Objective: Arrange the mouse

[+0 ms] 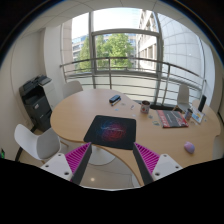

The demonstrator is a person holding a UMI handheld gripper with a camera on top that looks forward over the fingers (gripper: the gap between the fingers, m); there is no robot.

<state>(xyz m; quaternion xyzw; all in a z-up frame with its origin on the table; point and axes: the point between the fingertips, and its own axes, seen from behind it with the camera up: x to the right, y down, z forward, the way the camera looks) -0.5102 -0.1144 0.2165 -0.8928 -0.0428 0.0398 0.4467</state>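
In the gripper view, our gripper (112, 160) hangs above the near edge of the round table (85, 112), fingers spread apart with nothing between them. The dark mouse pad (112, 131) lies just ahead of the fingers. The mouse (115, 98) seems to be the small dark thing beyond the pad, well apart from us, straight ahead; its long axis we cannot tell.

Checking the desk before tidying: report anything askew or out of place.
The dark mouse pad sits rotated, corner toward the table's edge, just ahead of the open gripper. Nothing looks spilled or damaged.
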